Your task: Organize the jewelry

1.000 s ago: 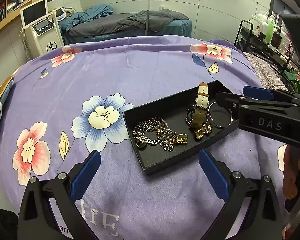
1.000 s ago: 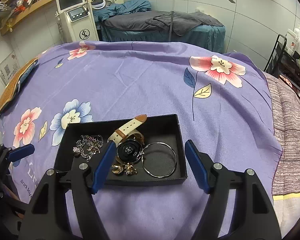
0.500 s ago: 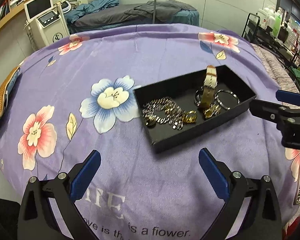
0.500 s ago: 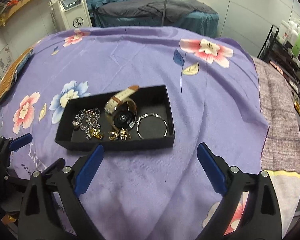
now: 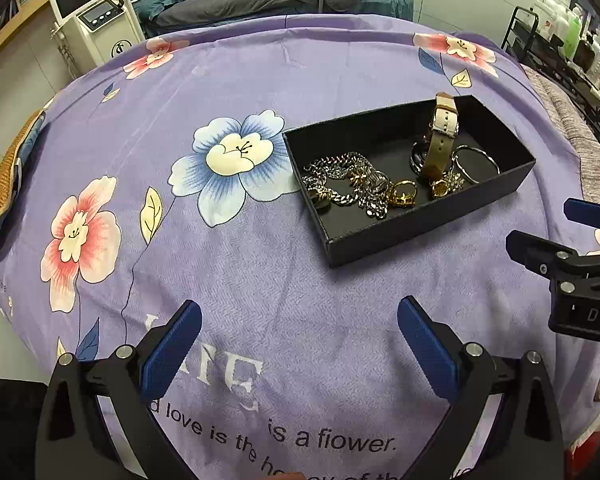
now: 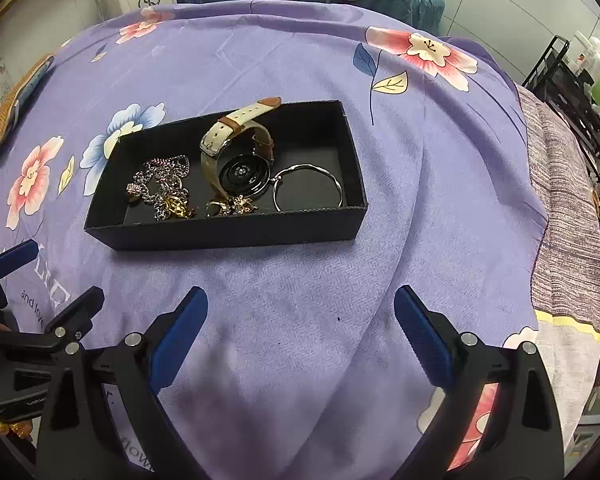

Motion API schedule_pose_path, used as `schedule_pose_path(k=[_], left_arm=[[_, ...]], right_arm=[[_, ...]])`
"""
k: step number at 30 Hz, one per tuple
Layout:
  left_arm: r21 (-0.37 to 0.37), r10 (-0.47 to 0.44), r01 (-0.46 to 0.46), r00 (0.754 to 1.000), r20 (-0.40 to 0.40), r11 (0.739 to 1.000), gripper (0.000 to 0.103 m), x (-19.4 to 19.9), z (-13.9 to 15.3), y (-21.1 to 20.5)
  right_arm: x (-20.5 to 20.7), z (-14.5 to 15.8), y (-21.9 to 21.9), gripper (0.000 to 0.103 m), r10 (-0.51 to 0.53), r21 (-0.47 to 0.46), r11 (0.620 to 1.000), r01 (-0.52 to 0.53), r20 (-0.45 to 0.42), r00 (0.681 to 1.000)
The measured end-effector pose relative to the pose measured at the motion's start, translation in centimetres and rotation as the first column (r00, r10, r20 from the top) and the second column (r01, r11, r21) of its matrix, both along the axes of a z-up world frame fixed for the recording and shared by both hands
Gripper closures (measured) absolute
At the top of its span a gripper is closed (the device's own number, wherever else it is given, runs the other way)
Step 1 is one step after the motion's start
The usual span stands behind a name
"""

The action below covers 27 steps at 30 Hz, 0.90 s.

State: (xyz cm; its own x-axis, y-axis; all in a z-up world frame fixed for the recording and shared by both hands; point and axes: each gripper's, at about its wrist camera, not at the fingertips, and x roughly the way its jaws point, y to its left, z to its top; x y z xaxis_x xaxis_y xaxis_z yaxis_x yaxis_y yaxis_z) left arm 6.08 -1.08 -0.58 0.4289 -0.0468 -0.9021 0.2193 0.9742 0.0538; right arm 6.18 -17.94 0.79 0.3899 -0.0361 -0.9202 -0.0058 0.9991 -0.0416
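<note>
Both tongs hang released and empty, the right gripper (image 6: 300,340) having just spread wide. The black tray (image 6: 236,236) lies ahead and left of it, long axis running left-right. From the left gripper (image 5: 300,344) it sits far-right, seemingly farther.

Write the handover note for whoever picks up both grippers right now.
Left gripper: open, empty, over the purple cloth short of the box.
Right gripper: jaws have just been opening, now wide, nothing between them, also short of the box.
Black box lies on the cloth. Inside it: silver chain at its left end, gold pieces near the front wall, watch on edge in the middle, silver bangle flat toward the right end.
Done: all visible jewelry is in the box.
Left: pieces lie tangled and touching; sorting them is probably still to do.
</note>
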Motion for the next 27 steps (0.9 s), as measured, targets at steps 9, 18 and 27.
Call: schedule_pose_path(k=[9, 18, 27], left_arm=[[0.013, 0.011, -0.011, 1.000, -0.005, 1.000, 0.006, 0.12, -0.02, -0.02], [0.021, 0.010, -0.010, 1.000, -0.004, 1.000, 0.006, 0.10, -0.07, -0.13], [0.029, 0.015, -0.015, 1.000, 0.000, 0.999, 0.006, 0.26, 0.01, -0.23]], right_arm=[[-0.01, -0.08, 0.16, 0.010, 0.002, 0.002, 1.000, -0.002, -0.006, 1.000], [-0.02, -0.13, 0.22, 0.010, 0.001, -0.002, 1.000, -0.001, -0.009, 1.000], [0.01, -0.14, 0.24, 0.010, 0.003, -0.007, 1.000, -0.003, -0.011, 1.000]])
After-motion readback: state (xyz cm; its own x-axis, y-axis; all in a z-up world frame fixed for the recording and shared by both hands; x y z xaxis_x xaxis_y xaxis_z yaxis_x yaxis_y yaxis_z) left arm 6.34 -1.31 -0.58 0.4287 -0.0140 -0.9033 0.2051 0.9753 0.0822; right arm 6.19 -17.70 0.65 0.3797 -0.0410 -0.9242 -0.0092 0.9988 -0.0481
